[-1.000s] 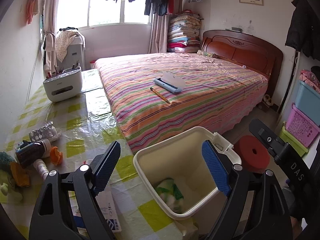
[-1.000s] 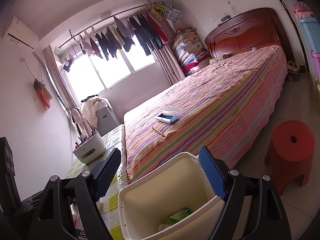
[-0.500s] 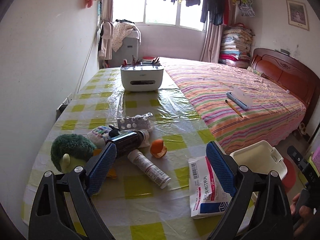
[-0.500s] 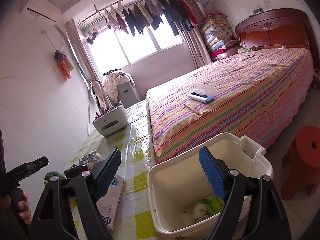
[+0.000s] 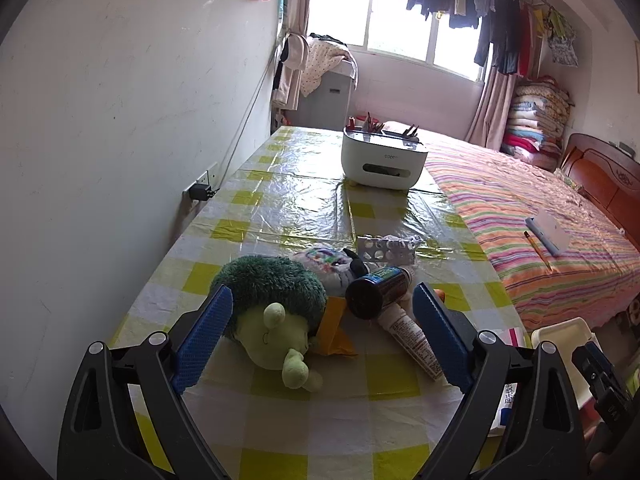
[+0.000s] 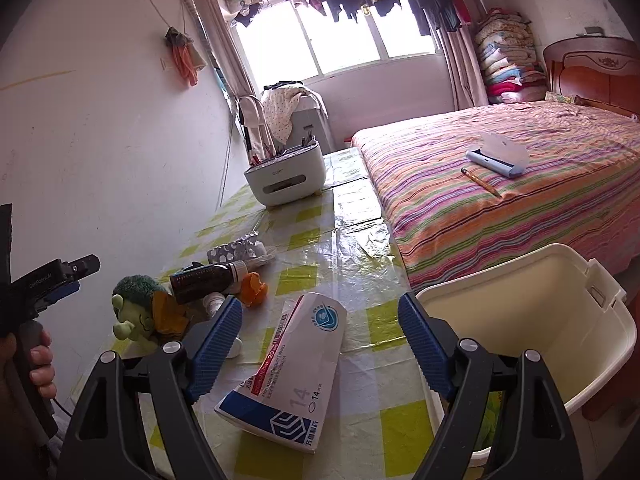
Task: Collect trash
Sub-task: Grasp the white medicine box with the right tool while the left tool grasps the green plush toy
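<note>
Well, both grippers tilted down (empty)

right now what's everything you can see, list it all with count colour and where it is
table: one, yellow-and-white check cover, along the wall
plush toy: one, green, near table end
bottle: one, dark brown, lying beside the toy
tube: one, white, lying under the bottle
blister pack: one, silver, mid table
orange scrap: one, by the bottle
medicine box: one, white, red and blue, flattened, table edge
organizer box: one, white, far end
bin: one, cream, beside the table
bed: one, striped cover
pencil: one, on bed
blue case: one, on bed
left gripper: blue pads, open, over toy
right gripper: blue pads, open, over medicine box
</note>
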### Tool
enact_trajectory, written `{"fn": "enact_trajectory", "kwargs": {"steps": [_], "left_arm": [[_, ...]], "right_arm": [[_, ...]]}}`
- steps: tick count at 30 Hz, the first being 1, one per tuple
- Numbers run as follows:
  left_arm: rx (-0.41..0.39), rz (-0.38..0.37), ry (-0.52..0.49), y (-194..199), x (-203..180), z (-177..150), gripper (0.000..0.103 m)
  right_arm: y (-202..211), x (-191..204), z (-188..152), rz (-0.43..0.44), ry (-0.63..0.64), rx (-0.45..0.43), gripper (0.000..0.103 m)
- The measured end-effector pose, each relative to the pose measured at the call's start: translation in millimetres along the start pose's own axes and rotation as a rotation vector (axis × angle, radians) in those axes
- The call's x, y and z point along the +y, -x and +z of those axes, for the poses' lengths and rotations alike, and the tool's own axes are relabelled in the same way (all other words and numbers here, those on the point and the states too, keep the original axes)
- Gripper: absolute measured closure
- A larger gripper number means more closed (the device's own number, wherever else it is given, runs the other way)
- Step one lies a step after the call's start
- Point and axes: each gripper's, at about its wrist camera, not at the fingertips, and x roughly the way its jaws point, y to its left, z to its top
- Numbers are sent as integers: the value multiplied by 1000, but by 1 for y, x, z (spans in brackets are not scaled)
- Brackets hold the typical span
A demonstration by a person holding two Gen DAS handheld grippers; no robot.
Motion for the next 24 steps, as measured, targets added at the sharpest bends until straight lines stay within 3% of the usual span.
{"fn": "enact_trajectory", "kwargs": {"steps": [15, 24], "left_arm": [[90, 91, -7, -24, 34, 1, 13], [230, 94, -5, -68, 46, 7, 13]], "right_arm": [[-31, 30, -10, -7, 51, 105, 25], [-59, 33, -20, -8, 35, 235, 25]]}}
